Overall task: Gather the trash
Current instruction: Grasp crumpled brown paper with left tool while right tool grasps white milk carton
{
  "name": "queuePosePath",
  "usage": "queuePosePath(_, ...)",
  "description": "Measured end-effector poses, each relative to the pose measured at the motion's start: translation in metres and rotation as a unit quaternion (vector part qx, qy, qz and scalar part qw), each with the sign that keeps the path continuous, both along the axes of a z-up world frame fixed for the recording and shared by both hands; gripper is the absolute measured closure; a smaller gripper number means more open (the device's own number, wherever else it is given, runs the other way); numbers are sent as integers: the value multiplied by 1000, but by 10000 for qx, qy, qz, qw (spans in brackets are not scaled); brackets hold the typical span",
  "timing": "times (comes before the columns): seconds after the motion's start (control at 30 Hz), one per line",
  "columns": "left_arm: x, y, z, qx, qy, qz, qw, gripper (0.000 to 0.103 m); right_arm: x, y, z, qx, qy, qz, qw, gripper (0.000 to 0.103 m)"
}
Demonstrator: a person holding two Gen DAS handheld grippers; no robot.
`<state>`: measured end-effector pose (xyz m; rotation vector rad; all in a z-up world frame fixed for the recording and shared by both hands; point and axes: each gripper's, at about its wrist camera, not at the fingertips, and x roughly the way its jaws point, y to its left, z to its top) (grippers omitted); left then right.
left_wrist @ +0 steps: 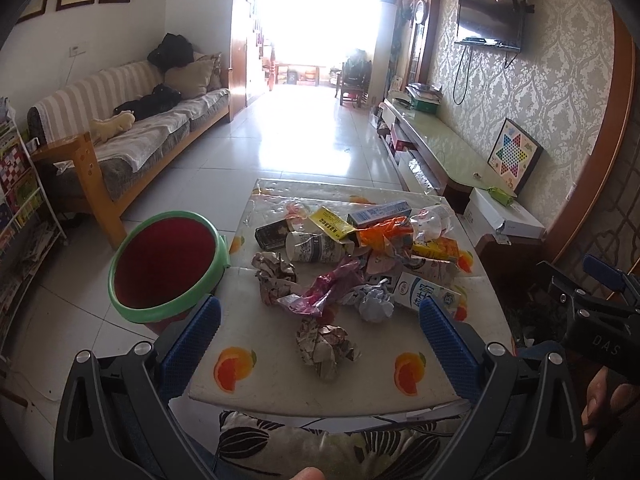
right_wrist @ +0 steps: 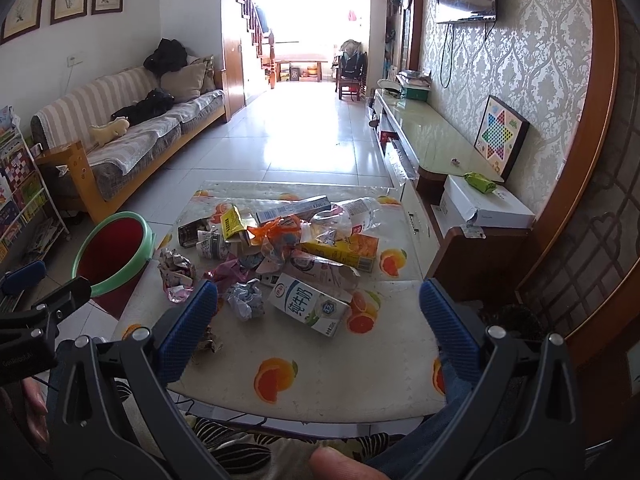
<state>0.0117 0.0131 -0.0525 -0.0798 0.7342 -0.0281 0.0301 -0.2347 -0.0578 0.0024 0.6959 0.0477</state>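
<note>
The trash sits heaped on the table (left_wrist: 280, 384), filling the middle of both views, with the bin (left_wrist: 164, 268) just beside the table's left edge, at centre left of the frame.

The left gripper (left_wrist: 320, 328) hangs over the near table edge, jaws spread wide and holding nothing; the right gripper (right_wrist: 318, 312) is likewise wide apart and empty.

Nearest, in the lower middle of the left view, lies a paper wad (left_wrist: 326, 346), apart from the heap. It looks light and soft, likely to crush under the pads, so a pinch across its bulk should hold. A second wad (left_wrist: 374, 300) rests against the milk carton (right_wrist: 308, 304), which lies on its side at the centre of the right view. The carton looks stiff-sided but probably empty and light; gripping across its narrow faces seems safest, since the glossy broad faces may slip. The pink wrapper (left_wrist: 320, 292) and orange wrapper (left_wrist: 384, 230) look thin, slick and floppy, best taken at a bunched fold. The clear bottle (right_wrist: 360, 212) at the back appears crumpled, springy and smooth.
</note>
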Motion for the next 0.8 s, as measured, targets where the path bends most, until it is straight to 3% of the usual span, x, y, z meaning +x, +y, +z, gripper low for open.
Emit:
queuePosePath(0.13, 17, 16, -25, -211, 395, 104, 9989, 8, 19, -4, -30, 98, 341, 196, 9992, 3)
queuePosePath(0.3, 42, 14, -65, -99, 848, 156, 9962, 8, 49, 7, -75, -331, 821, 680, 9937, 3)
queuePosePath(0.5, 72, -9, -117, -536, 1638, -300, 9846, 8, 76, 15, -114, -669, 1064, 1132, 9856, 3)
queuePosePath(0.8, 100, -31, -173, -244, 2118, -201, 9768, 8, 113, 20, -157, -1203, 1299, 1630, 9706, 4)
